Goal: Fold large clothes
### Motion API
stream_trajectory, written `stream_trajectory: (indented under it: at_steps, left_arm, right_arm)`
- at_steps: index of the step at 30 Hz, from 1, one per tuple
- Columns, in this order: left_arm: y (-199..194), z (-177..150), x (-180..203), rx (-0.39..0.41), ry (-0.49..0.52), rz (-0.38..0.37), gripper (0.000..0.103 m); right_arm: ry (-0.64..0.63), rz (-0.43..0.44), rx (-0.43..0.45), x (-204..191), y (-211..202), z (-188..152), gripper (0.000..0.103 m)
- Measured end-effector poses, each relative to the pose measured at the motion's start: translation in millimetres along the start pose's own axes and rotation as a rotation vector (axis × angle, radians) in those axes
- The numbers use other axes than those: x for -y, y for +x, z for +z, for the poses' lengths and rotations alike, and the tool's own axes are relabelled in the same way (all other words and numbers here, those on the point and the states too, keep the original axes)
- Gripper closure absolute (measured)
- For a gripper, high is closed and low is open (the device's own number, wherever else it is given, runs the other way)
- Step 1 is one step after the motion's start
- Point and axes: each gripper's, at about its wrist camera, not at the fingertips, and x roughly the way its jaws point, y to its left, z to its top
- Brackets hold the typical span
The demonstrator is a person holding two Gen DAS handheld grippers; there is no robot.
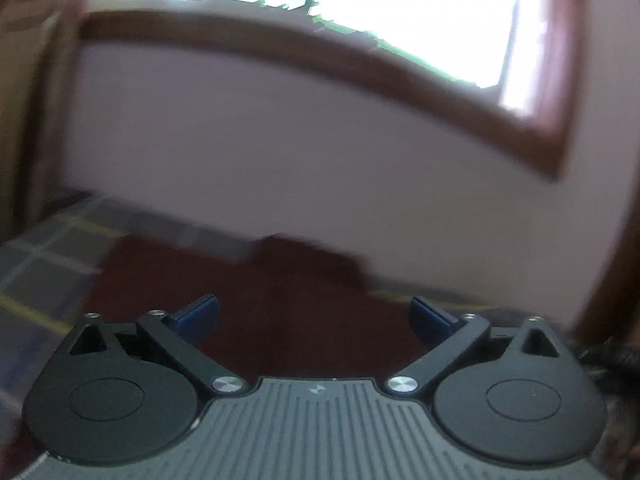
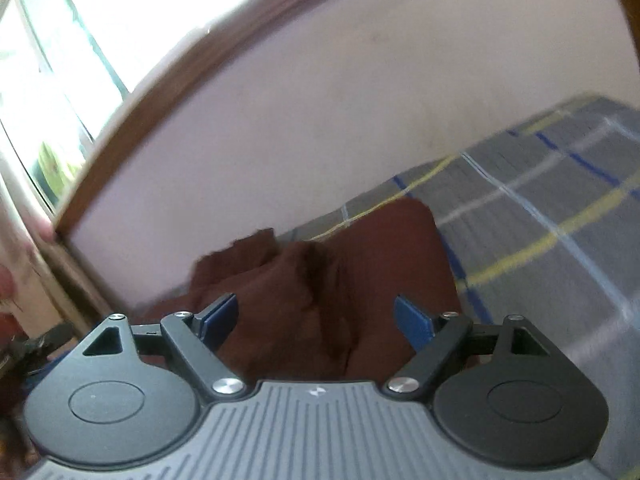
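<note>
Lying in a loose heap on the bed, the dark maroon garment is bunched against the pale wall, directly ahead of both tools. From the left wrist view the same garment spreads below the fingers and humps up near the wall, though that picture is blurred and its folds are hard to read.

Both tools are empty. The left hand-held gripper has its blue pads spread wide with nothing between them, and the right hand-held gripper is spread the same way, above the cloth and not, as far as I can tell, touching it.

The cloth looks soft and fairly thick, something that should sag and drape rather than hold a shape, and probably light enough for two pinches. It seems unlikely to slip from padded fingers, but a single layer may pull free of the heap and drag the rest along. I would take hold at an outer edge or corner, such as the raised edge on the checked bedspread, one tool at each end, so the piece can be lifted and spread flat.
</note>
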Motion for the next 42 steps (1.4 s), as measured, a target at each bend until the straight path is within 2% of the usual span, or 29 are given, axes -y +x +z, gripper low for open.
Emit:
stream_trajectory:
  at_steps: [3,5,6,8,9,11,13,14,16,22,24,26,28,30,32,36,39,42]
  left_arm:
    - [7.5,-3.4,-36.5,-0.013,-0.009,0.085,0.007]
    - [15.1,1.3,-49.3,-0.007,0.001,0.12,0.007]
    - [18.3,5.0,-56.0,0.002,0.01,0.137,0.007]
    - [18.9,6.4,-62.9,0.03,0.025,0.191,0.008]
    - [22.8,8.2,-67.7,0.041,0.025,0.208,0.008]
    - [33.2,12.9,-76.4,0.033,0.013,0.247,0.008]
    - [34.4,19.5,-81.3,0.01,-0.037,0.253,0.013]
    - [37.6,22.7,-86.3,0.002,-0.066,0.229,0.014]
    - [38.0,27.4,-88.2,0.003,-0.083,0.192,0.013]
    - [47.8,34.0,-70.7,0.014,-0.049,0.135,0.011]
    - [52.8,33.4,-64.6,0.002,-0.061,0.095,0.013]
    - [57.7,33.3,-53.6,0.002,-0.044,0.079,0.018]
    - [66.1,31.4,-43.2,-0.017,-0.009,0.076,0.025]
    - [77.6,29.4,-36.6,-0.034,0.01,0.083,0.025]
    - [89.1,25.6,-37.1,-0.021,0.022,0.1,0.025]
    - [114.7,15.8,-48.8,-0.052,0.034,0.152,0.025]
    - [125.5,6.0,-60.2,-0.081,0.014,0.149,0.025]
    - [130.9,-0.5,-59.1,-0.103,0.045,0.15,0.024]
  right_arm:
    - [-0.104,-0.057,-0.074,-11.4,49.5,10.9,0.018]
    - [-0.145,-0.074,-0.134,-19.2,80.4,9.3,0.064]
    - [-0.151,-0.072,-0.177,-26.2,97.4,7.2,0.075]
    - [-0.189,-0.06,-0.193,-46.4,115.9,1.0,0.08]
    - [-0.217,-0.023,-0.196,-60.5,122.2,-3.0,0.082]
    - [-0.258,0.02,-0.196,-82.5,125.0,-9.8,0.082]
    - [-0.342,-0.046,-0.157,-92.4,121.9,-16.7,0.082]
    - [-0.369,-0.094,-0.139,-89.0,121.3,-17.8,0.082]
    - [-0.354,-0.137,-0.13,-71.7,116.6,-12.7,0.083]
    - [-0.216,-0.094,-0.087,-43.6,95.4,16.7,0.083]
    - [-0.184,-0.084,-0.027,-47.8,82.9,29.3,0.081]
    - [-0.199,-0.014,-0.009,-67.6,79.0,35.3,0.081]
    - [-0.288,0.004,-0.03,-97.3,91.5,29.8,0.081]
    - [-0.408,-0.013,-0.047,-124.5,111.5,18.5,0.082]
    - [-0.47,-0.032,-0.07,-135.4,136.8,9.3,0.083]
    - [-0.583,-0.142,-0.12,-128.9,184.2,-10.8,0.088]
    - [-0.583,-0.191,-0.156,-115.7,196.9,-23.0,0.092]
    - [-0.579,-0.21,-0.19,-107.5,207.3,-28.4,0.092]
